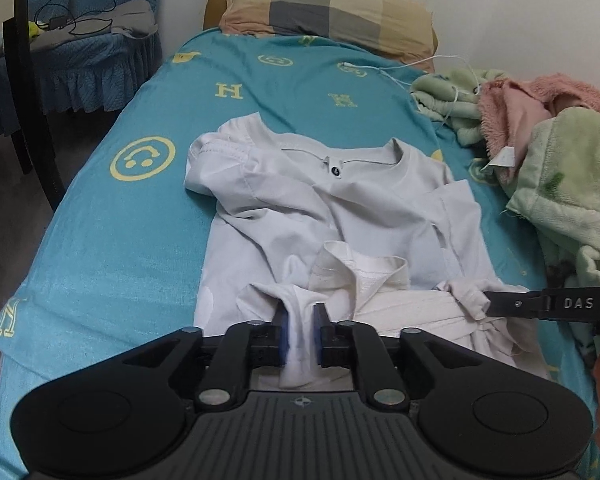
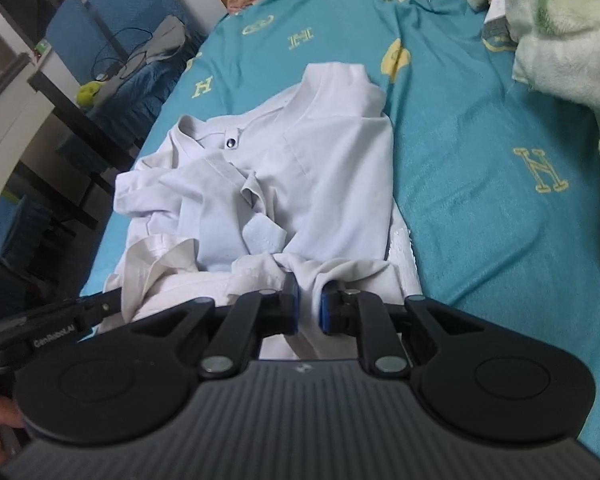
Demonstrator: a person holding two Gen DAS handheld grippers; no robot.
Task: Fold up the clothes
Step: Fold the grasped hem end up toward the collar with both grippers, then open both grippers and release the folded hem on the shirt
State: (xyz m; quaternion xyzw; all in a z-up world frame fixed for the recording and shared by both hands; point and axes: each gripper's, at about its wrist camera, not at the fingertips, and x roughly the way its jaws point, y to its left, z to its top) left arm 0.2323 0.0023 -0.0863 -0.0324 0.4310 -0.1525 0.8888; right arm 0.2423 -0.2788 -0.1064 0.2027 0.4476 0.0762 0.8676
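Crowding the shirt (image 1: 340, 216): blankets (image 1: 560, 184), pillow (image 1: 320, 4).

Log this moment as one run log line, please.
stage: mid-fold | left gripper: shut on white shirt near edge | right gripper: shut on same edge | shirt: crumpled on teal bedsheet, collar far

The T-shirt (image 1: 340, 208) is white. The bed sheet (image 1: 132, 216) is turquoise with yellow H letters and smiley faces. The pillow (image 1: 324, 4) at the bed's far edge is checked grey, beige and tan. Blankets (image 1: 572, 184) along the right edge are pale green and pink. Both tools are black with blue pads (image 1: 285, 330).
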